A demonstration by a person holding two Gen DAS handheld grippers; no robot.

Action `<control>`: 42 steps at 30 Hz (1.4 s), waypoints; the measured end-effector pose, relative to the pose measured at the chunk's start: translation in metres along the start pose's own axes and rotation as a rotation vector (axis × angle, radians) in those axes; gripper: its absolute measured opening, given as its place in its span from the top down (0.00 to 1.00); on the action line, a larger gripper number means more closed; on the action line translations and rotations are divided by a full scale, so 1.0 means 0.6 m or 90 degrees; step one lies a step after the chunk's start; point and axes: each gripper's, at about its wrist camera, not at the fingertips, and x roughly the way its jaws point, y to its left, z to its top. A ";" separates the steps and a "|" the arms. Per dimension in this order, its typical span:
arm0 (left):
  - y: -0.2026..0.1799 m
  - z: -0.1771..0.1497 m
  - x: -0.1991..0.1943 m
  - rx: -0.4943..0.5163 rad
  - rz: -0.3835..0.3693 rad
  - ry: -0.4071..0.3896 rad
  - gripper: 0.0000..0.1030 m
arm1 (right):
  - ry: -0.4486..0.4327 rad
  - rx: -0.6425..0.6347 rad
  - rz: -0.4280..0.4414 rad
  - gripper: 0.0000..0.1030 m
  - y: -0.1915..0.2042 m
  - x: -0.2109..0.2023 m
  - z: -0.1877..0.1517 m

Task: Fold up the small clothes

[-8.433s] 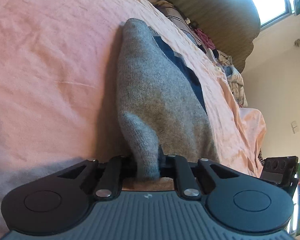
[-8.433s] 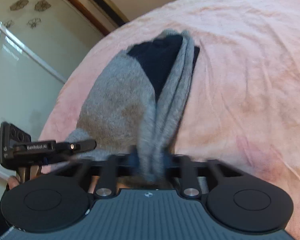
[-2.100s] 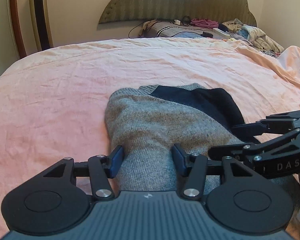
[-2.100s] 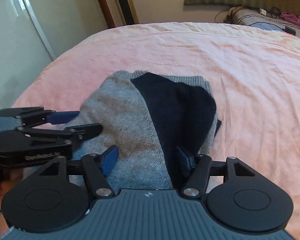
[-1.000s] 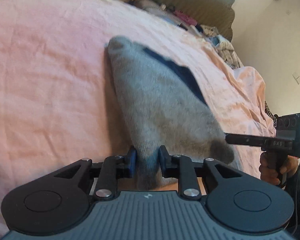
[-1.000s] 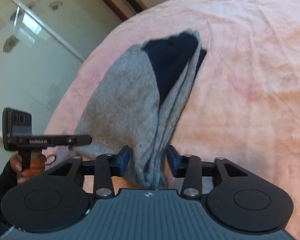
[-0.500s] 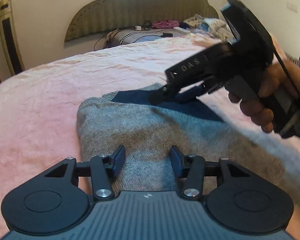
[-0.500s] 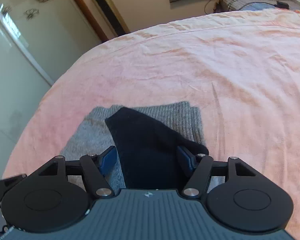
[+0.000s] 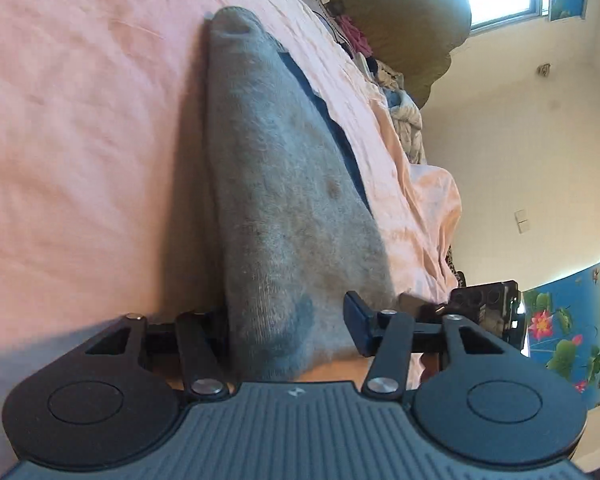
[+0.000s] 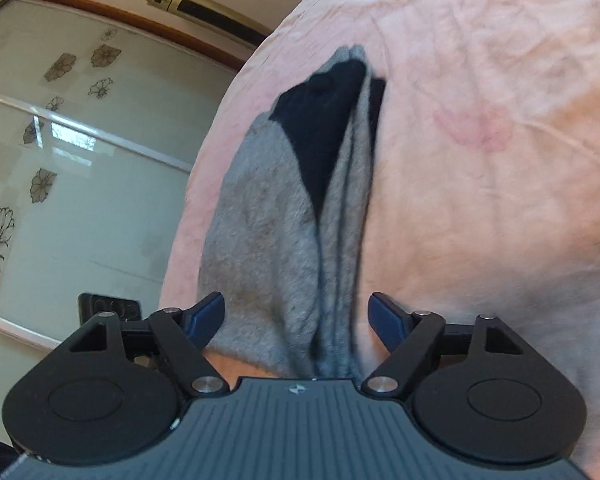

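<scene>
A small grey knit garment with a dark navy panel (image 9: 292,200) lies folded on the pink bedsheet (image 9: 80,152). Its near edge sits between the spread fingers of my left gripper (image 9: 288,320), which is open around it. In the right wrist view the same garment (image 10: 276,232) shows layered grey edges and the navy panel (image 10: 320,128) at its far end. My right gripper (image 10: 296,316) is open, with the garment's near edge between its fingers. The right gripper also shows in the left wrist view (image 9: 484,308).
The bed's headboard (image 9: 400,12) and a pile of clothes (image 9: 404,120) lie at the far end. A glass wardrobe door with flower prints (image 10: 60,160) stands beside the bed. The other gripper's body shows at the lower left in the right wrist view (image 10: 108,308).
Both views have tilted and dropped low to the garment's near edge. The right gripper has come back from over the garment's far part to that edge. Both grippers stay open.
</scene>
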 end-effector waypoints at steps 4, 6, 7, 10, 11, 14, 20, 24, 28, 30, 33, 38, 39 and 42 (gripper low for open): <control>-0.011 -0.001 0.008 -0.013 0.014 0.026 0.88 | 0.024 -0.026 -0.024 0.79 0.011 0.024 -0.007; -0.027 -0.012 -0.009 0.018 0.014 0.019 0.89 | 0.020 -0.056 -0.022 0.79 0.025 0.003 -0.019; -0.031 -0.021 -0.018 0.030 0.008 0.023 0.89 | 0.025 -0.063 -0.015 0.79 0.029 -0.007 -0.026; -0.027 -0.042 -0.006 0.077 0.075 0.033 0.87 | 0.030 -0.071 -0.049 0.80 0.020 -0.015 -0.048; -0.024 -0.045 -0.009 0.085 0.066 0.022 0.86 | 0.018 -0.073 -0.044 0.81 0.015 -0.015 -0.053; -0.050 -0.040 -0.029 0.127 0.106 0.015 0.77 | -0.007 -0.054 -0.036 0.58 0.021 -0.035 -0.048; -0.203 -0.038 -0.044 0.439 0.346 -0.180 0.37 | -0.154 -0.176 -0.137 0.36 0.119 -0.049 0.041; -0.212 -0.028 0.075 0.504 0.391 -0.116 0.37 | -0.113 -0.196 -0.176 0.36 0.131 0.064 0.134; -0.191 -0.054 0.125 0.572 0.423 -0.132 0.34 | -0.099 -0.249 -0.264 0.45 0.093 0.142 0.154; -0.193 -0.049 0.120 0.560 0.420 -0.128 0.32 | -0.099 -0.224 -0.261 0.45 0.090 0.141 0.159; -0.206 -0.057 0.090 0.533 0.409 -0.154 0.33 | -0.111 -0.237 -0.296 0.43 0.115 0.122 0.134; -0.206 -0.127 -0.009 0.420 0.414 -0.239 0.22 | -0.259 -0.262 -0.276 0.05 0.156 -0.013 -0.017; -0.200 -0.149 -0.020 0.395 0.432 -0.253 0.21 | -0.285 -0.259 -0.286 0.00 0.154 -0.034 -0.058; -0.173 -0.204 -0.030 0.325 0.491 -0.255 0.21 | -0.291 -0.236 -0.370 0.00 0.133 -0.064 -0.165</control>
